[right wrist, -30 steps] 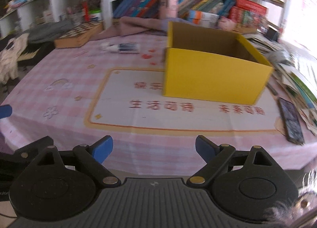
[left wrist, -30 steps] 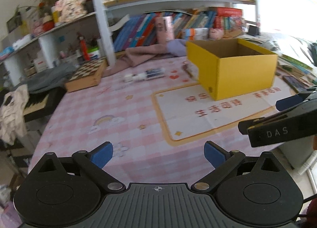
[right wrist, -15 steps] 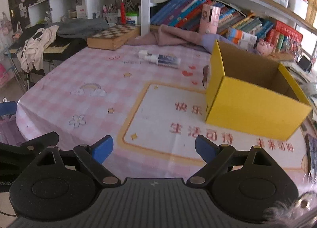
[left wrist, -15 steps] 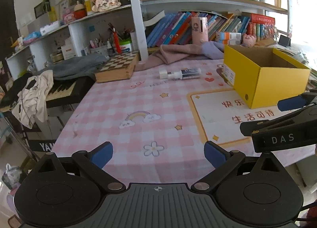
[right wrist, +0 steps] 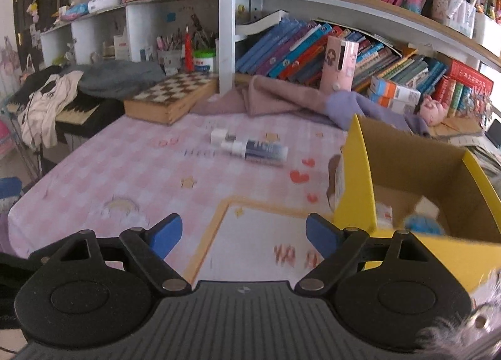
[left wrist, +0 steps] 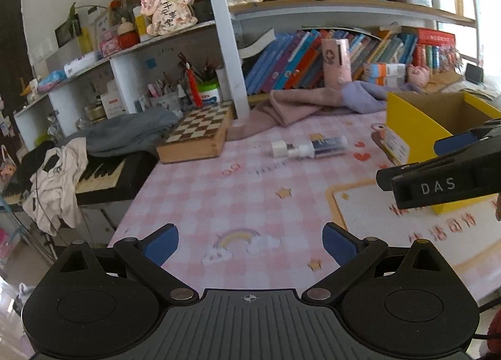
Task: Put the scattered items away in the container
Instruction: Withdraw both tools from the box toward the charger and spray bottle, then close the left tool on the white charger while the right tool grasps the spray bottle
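A yellow cardboard box (right wrist: 360, 178) stands open on the pink checked tablecloth; it also shows in the left wrist view (left wrist: 413, 131). Inside it lie a small white carton (right wrist: 383, 214) and a blue item (right wrist: 421, 223). A dark tube with a white cap (right wrist: 253, 150) lies on the cloth left of the box, seen from the left wrist too (left wrist: 310, 147). A small brown item (right wrist: 332, 181) sits against the box's left side. My left gripper (left wrist: 250, 242) is open and empty above the cloth. My right gripper (right wrist: 244, 234) is open and empty, near the box's front left corner.
A wooden chessboard case (right wrist: 170, 93) lies at the table's back left. Pink and purple cloths (right wrist: 281, 100) lie along the back edge under bookshelves. A keyboard with clothes on it (left wrist: 94, 172) stands left of the table. The right gripper's body (left wrist: 438, 181) shows in the left wrist view.
Both grippers have moved forward and swung left over the table; the tube and chessboard now look closer. The right gripper now sees into the box. Both stay open.
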{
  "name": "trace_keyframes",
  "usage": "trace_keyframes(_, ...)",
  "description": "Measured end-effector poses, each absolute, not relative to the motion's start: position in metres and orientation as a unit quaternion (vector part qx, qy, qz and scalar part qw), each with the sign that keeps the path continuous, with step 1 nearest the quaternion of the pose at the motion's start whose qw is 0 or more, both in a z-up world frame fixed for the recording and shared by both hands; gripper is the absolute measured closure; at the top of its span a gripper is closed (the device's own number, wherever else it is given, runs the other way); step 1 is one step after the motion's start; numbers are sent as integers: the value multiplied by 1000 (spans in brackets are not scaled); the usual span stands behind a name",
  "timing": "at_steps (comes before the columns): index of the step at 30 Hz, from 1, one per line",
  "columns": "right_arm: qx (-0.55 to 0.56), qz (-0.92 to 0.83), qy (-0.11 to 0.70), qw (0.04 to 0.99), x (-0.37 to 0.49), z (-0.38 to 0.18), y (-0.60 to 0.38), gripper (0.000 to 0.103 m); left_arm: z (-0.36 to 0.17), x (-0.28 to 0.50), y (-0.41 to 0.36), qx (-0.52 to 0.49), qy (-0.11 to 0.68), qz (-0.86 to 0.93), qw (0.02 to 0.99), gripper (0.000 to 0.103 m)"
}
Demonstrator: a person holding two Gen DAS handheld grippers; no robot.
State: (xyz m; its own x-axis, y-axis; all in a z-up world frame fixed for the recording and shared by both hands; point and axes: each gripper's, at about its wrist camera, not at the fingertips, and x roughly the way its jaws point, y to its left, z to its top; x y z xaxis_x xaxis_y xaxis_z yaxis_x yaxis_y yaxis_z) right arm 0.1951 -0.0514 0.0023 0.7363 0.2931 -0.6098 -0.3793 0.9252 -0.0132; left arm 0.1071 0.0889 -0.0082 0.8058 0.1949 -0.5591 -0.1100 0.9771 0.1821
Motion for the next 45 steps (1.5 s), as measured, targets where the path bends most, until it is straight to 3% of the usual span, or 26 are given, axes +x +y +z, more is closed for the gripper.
trace_keyframes(17, -121, 207, 358, 903, 328, -17, -20, 18, -14, 210, 124, 54, 335, 105, 935, 3)
trace_keyframes(32, -346, 329, 339, 811, 423, -22, 12, 19, -31, 332, 153, 70, 374, 88, 921, 3)
trace_keyframes(38, -409, 382, 358, 747, 442, -43, 26, 26, -44, 369, 150, 62, 385, 47, 920, 3)
trace_keyframes(45, -398, 401, 418, 711, 469, -64, 35, 45, -59, 405, 137, 26, 392, 0, 920, 5)
